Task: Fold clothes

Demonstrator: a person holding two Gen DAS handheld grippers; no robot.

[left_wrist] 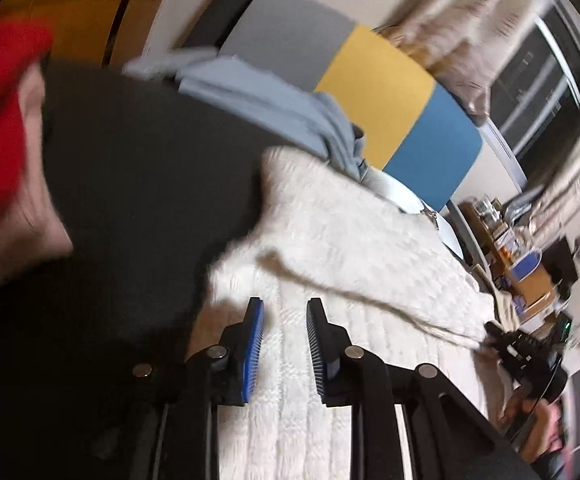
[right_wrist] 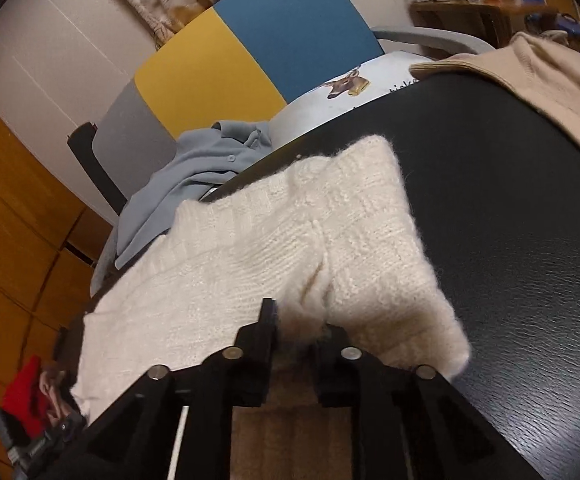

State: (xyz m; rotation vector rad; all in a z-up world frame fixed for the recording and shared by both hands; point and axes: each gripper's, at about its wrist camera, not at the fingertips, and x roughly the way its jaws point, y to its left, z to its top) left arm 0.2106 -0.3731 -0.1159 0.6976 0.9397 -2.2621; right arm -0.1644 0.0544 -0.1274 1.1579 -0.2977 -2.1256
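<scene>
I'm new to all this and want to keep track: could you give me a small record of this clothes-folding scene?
surface: black table
garment in work: white knit sweater, lying on the table
left gripper: fingers apart, above the sweater
right gripper: fingers closed on a bunched fold of the sweater
other clothes: light blue shirt at the chair; beige sweater on the table's far side

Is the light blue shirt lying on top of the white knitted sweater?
No. In the right wrist view the light blue shirt lies on the chair beyond the white knitted sweater, whose edge overlaps it.
</scene>
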